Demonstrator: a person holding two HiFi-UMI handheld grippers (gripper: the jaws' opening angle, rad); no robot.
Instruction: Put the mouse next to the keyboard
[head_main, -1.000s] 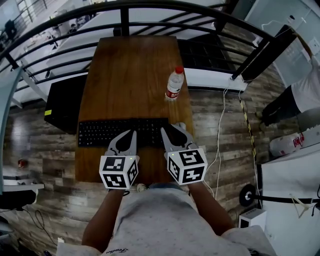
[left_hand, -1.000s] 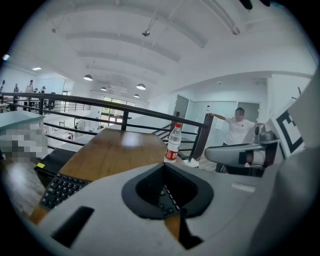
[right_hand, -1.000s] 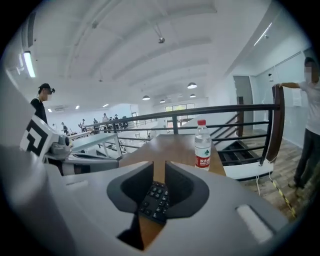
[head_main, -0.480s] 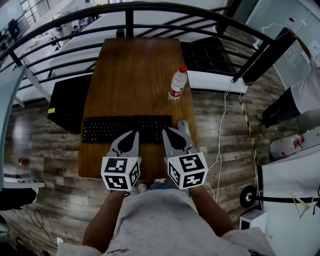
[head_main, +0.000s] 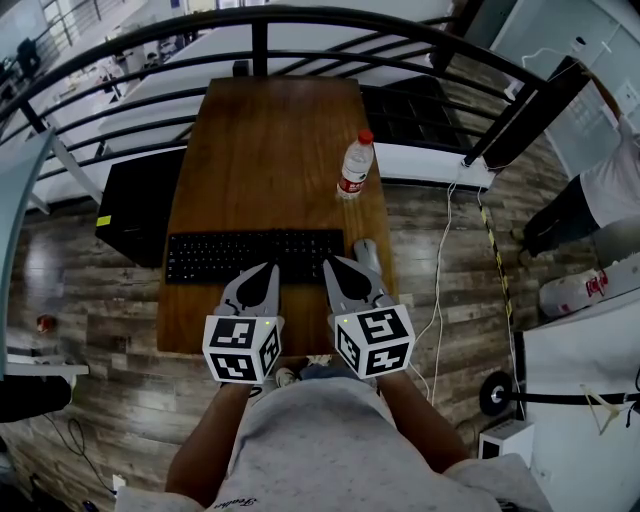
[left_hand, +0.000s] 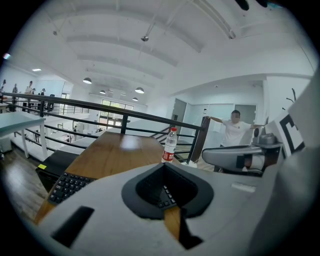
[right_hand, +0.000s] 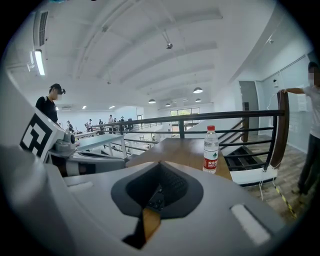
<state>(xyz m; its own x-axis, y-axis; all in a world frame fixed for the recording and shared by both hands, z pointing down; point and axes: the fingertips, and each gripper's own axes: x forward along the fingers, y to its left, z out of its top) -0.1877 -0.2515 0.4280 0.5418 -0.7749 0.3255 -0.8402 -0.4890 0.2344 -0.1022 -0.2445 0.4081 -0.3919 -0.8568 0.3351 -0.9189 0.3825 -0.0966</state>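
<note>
A water bottle (head_main: 353, 165) with a red cap stands upright at the far right of the wooden counter (head_main: 265, 150). A dark railing (head_main: 259, 45) curves beyond it. A white cable (head_main: 437, 280) trails on the floor at the right.

The left claw (head_main: 264, 270) and right claw (head_main: 331, 263) sit side by side; both point forward, jaws pressed together.
</note>
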